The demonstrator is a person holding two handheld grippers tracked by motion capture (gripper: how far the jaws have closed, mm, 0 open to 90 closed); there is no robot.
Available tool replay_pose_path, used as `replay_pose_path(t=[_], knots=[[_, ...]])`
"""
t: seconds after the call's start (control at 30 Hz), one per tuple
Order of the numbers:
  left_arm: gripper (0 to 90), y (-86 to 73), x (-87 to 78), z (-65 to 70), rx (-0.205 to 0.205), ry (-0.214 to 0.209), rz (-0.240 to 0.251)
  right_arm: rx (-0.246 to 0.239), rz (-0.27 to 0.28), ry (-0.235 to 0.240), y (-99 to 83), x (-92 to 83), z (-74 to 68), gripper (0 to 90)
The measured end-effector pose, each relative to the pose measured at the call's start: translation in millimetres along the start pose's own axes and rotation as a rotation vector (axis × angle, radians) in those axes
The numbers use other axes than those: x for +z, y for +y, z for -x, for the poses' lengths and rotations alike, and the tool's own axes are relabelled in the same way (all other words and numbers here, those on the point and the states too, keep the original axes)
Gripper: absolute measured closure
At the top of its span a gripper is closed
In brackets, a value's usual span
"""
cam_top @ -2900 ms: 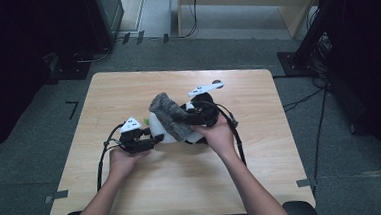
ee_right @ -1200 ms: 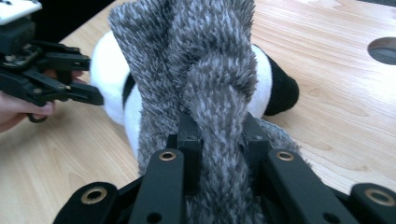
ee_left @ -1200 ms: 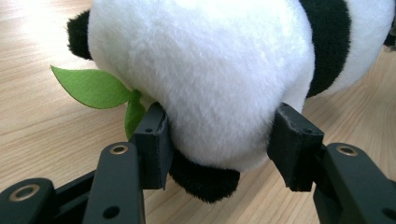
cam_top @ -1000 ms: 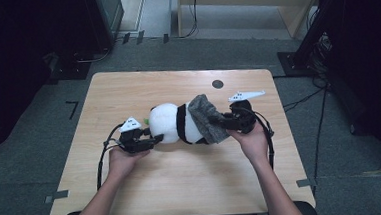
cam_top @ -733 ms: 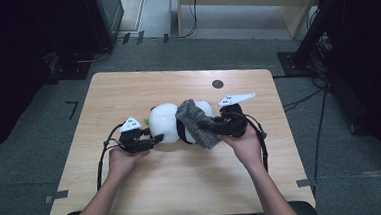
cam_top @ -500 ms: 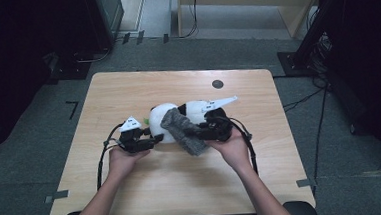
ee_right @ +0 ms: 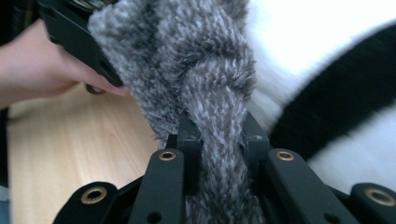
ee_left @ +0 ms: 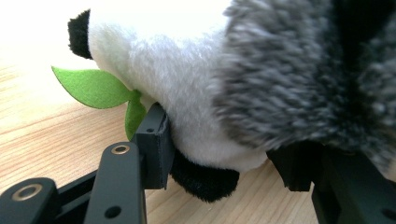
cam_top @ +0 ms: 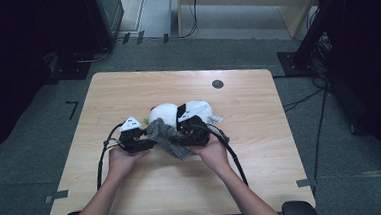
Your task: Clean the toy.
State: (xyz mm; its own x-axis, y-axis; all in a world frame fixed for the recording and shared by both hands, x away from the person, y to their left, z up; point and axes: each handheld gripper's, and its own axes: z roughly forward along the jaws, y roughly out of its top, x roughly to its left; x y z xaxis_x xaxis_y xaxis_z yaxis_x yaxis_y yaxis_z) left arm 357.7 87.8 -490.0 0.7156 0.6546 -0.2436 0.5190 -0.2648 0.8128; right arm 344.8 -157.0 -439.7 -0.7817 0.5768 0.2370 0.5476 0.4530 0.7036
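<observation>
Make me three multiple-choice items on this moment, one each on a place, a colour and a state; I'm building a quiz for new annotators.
1. Where does the plush panda lie?
A. on the wooden table, just beyond both grippers
B. on the floor beside the table
C. in a box at the table's far edge

2. What colour is the felt leaf on the panda?
A. red
B. green
C. yellow

3. How do the right gripper's jaws stand?
A. wide open with nothing between them
B. shut on the table's edge
C. shut on the fuzzy grey cloth

Answers: 1 A, the high view shows the panda on the tabletop ahead of the hands. 2 B, the left gripper view shows a bright green leaf. 3 C, the right gripper view shows both jaws pinching a bunched fold of the grey cloth.
</observation>
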Motion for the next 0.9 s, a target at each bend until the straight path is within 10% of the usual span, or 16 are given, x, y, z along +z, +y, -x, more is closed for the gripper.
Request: replay_pose_path(t=[0.9], knots=[[48.6,1.6,-1.2,-1.3,0.01,0.01,-0.016,0.107,0.031,-0.138,-56.1,-93.2,48.9,75.3]])
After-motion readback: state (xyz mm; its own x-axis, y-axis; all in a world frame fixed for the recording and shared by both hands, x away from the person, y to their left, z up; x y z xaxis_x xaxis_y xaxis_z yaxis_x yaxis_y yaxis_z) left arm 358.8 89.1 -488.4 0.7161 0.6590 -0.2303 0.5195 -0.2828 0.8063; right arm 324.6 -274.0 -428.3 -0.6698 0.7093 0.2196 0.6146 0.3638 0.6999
